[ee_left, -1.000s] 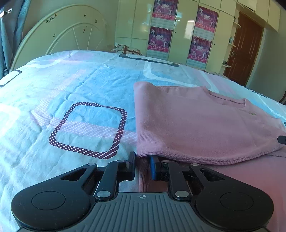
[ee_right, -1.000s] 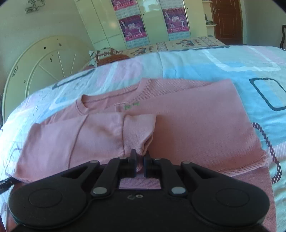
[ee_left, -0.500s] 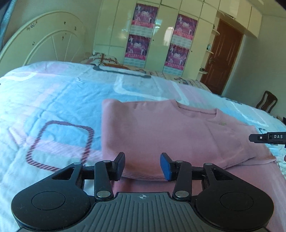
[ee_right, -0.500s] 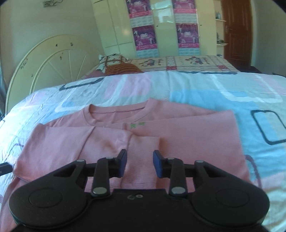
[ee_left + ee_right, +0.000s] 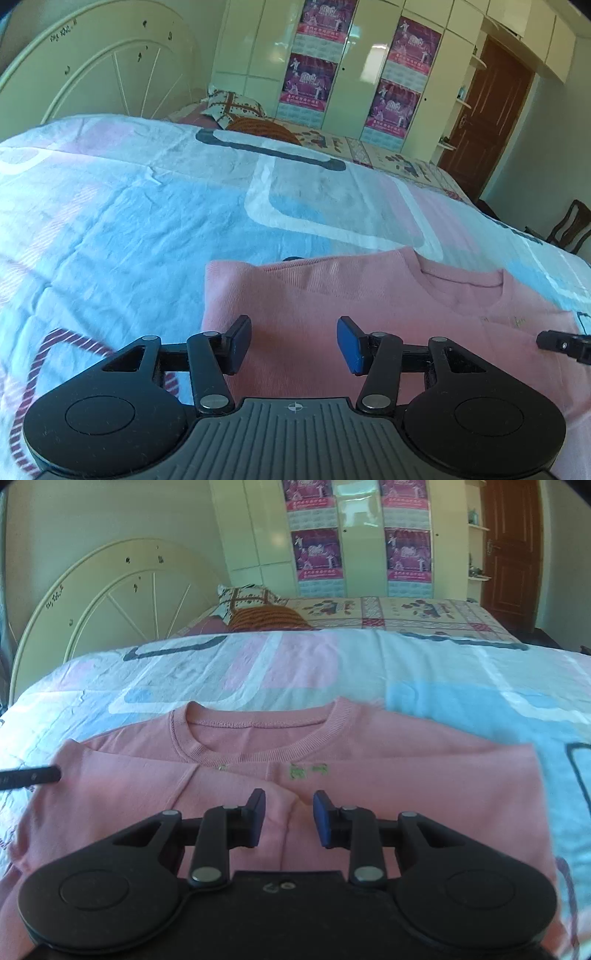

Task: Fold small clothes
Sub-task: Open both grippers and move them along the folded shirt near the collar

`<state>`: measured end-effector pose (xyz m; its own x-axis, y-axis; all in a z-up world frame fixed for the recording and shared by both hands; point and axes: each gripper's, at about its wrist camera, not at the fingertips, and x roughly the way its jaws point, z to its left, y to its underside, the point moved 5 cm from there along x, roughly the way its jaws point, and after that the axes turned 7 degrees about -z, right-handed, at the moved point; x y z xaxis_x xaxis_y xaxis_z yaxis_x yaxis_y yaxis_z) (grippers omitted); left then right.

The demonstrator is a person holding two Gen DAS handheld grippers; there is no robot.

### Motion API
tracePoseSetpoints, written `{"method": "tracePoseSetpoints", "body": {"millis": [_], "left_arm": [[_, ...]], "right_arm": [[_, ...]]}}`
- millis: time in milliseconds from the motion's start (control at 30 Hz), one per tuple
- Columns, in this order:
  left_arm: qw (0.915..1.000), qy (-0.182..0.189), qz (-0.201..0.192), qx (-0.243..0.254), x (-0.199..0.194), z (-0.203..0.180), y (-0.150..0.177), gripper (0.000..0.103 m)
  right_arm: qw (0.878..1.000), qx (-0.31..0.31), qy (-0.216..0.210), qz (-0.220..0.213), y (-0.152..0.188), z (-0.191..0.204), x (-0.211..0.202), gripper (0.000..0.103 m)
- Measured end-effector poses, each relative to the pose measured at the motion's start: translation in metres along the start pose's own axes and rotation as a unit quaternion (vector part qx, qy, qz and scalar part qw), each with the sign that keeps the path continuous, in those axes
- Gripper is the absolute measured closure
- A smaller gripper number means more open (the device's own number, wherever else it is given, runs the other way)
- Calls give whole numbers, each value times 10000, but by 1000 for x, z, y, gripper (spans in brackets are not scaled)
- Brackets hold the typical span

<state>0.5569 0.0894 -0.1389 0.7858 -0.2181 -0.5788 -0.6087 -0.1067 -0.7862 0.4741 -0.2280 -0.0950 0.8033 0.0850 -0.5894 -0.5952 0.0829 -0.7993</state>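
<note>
Pink sweater [image 5: 406, 786] on patterned bedspread [image 5: 461, 672], pillow [image 5: 251, 598] behind

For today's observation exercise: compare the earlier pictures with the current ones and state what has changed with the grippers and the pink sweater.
Both grippers let go. The left gripper and right gripper, earlier pinched on the pink knit sweater, have just been opening, with nothing gripped now, and have drawn back from the fabric. The sweater stays folded, sleeves inward, on the patterned blue-and-pink bedspread.

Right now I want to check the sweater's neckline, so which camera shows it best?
The right wrist view: the sweater's neckline faces it, whole and centred. The left wrist view shows the neckline sideways, off to the right.
</note>
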Motion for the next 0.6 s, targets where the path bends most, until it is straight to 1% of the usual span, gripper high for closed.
{"method": "tracePoseSetpoints", "body": {"millis": [33,67,100,133,200,233,267,300,333,367,400,433,467,500,533,567,600], "left_arm": [[9999,26,98,-24,14,2,-2,52],[9998,28,210,-60,28,5,-3,52],[9999,75,117,-81,33,6,-5,52],[9998,103,113,-123,36,7,-8,52],[9997,102,121,-159,33,5,-12,52],[9999,94,1,-126,26,2,-14,52],[9998,159,-131,-51,19,-3,-13,52],[9995,231,-214,46,13,-7,-11,52],[9993,259,-230,149,13,-11,-9,52],[9992,198,-206,291,16,-15,-6,52],[9992,30,-124,385,23,-15,-3,52],[9994,-59,-25,342,28,-11,-2,52],[9996,-51,-22,260,31,-8,0,52],[9997,-51,-108,224,29,-5,0,52],[9997,-41,-121,194,28,-1,1,52],[9998,7,-137,159,27,1,1,52],[9998,10,-172,141,24,5,3,52]], "right_arm": [[10000,16,31,88,0,-2,9,79],[9996,44,157,225,2,-7,19,77],[9991,106,261,332,4,-13,27,75],[9991,216,214,311,5,-19,29,75],[9991,235,189,306,5,-20,26,74],[9993,162,231,265,4,-18,22,73],[9994,123,252,191,3,-14,16,70],[9997,128,205,81,1,-9,9,71],[9999,146,68,19,-1,-1,7,71],[9999,111,-72,15,-2,9,8,71],[9998,34,-182,24,-2,19,10,71],[9995,-65,-308,70,0,31,15,71],[9991,-118,-394,133,1,40,19,73],[9986,-168,-463,182,3,47,23,73],[9985,-247,-434,232,5,50,28,74],[9985,-366,-226,340,8,49,33,76],[9987,-366,-107,324,11,43,35,78]]}}
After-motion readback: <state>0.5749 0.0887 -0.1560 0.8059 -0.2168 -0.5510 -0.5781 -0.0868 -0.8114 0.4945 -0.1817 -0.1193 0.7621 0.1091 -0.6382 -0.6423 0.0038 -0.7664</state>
